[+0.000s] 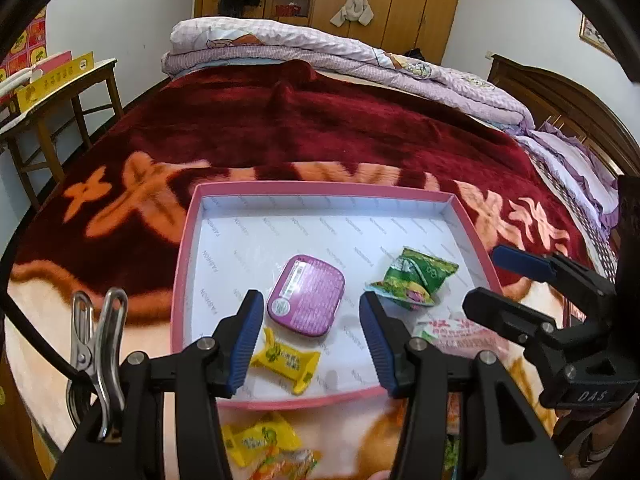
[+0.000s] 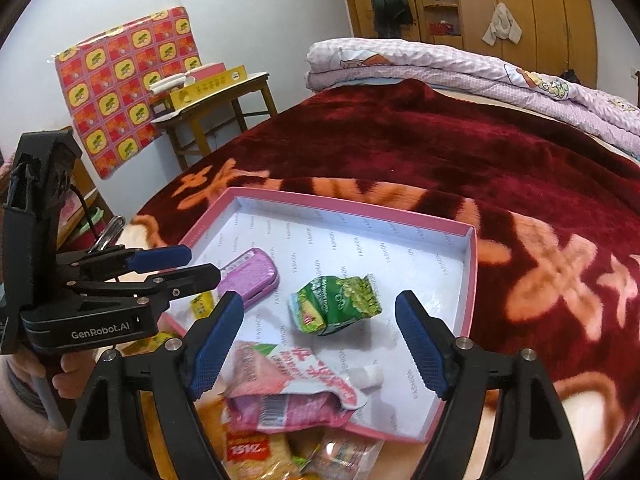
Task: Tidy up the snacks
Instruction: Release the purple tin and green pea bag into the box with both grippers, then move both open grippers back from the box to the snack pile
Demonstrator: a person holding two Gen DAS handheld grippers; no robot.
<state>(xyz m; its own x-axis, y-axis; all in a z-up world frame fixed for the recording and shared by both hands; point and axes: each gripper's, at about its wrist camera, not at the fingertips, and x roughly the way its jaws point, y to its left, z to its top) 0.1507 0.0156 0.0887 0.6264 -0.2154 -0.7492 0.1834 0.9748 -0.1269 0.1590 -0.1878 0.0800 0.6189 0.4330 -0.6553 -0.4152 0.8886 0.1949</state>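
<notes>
Snacks sit partly sorted in the pink box (image 1: pixel 188 240) on the red blanket (image 1: pixel 320 120). From my left wrist camera, my left gripper (image 1: pixel 310 340) hangs with its jaws apart and nothing between them, above a purple tin (image 1: pixel 306 294) and a yellow candy (image 1: pixel 286 362); a green packet (image 1: pixel 416 278) lies further right, and more candy (image 1: pixel 260 440) waits outside the box

From my right wrist camera, my right gripper (image 2: pixel 320 344) stands wide and empty over a pink pouch (image 2: pixel 296 392) that seems to straddle the box's near edge, though blur makes this unsure. With both grippers close together, I risk knocking them together or tipping that pouch out
</notes>
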